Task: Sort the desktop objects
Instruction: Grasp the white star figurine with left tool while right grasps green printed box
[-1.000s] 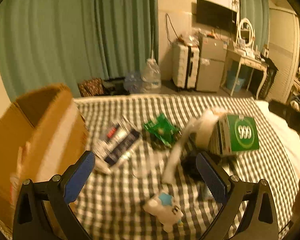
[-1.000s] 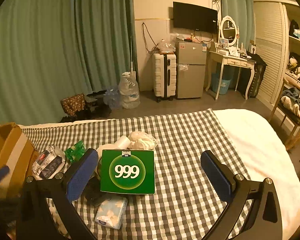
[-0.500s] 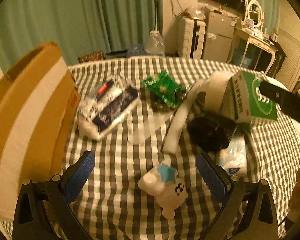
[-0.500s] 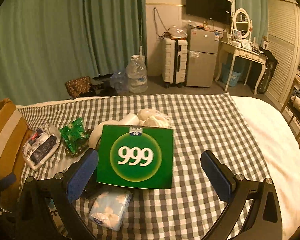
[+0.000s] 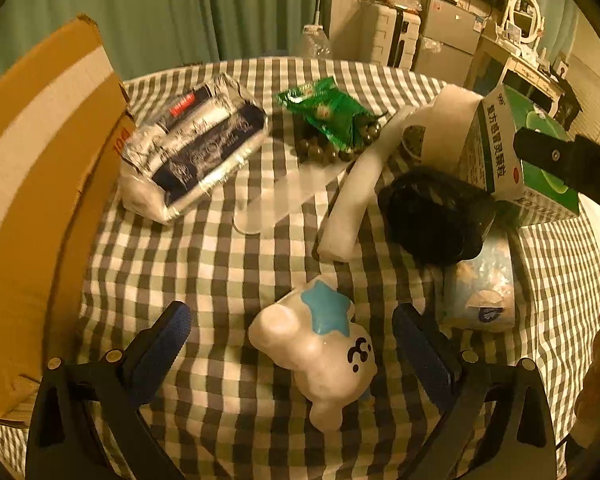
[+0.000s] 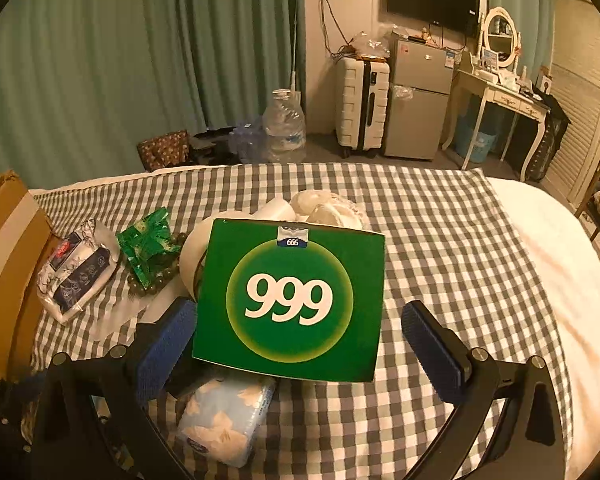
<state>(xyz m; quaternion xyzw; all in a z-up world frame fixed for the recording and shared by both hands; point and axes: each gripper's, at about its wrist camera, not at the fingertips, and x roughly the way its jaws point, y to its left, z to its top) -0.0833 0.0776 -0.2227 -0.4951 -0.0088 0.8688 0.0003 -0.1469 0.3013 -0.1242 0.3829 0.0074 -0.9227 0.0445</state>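
1. Hovering low over the near edge of the bed's grey-and-white checked cover, the left tool has its blue-padded jaws spread wide, with nothing held.
2. Between those jaws, lying on the cover, is a white soft toy with a blue star and a small black face; neither pad touches it.
3. Along the cover's left edge stands a brown cardboard box with a pale tape stripe.
4. Next to the box lies a silver-and-navy foil packet, and further along, a crumpled green wrapper over a string of dark beads.
5. A long white foam strip slants toward a black bundle, which sits just behind a pale blue tissue pack.
6. The right tool is also wide open and grips nothing; the green carton printed "999" fills the gap between its pads, with the left pad close beside the carton's edge, though I cannot tell whether it touches.
7. The carton rests tilted on the pile near the middle of the cover.
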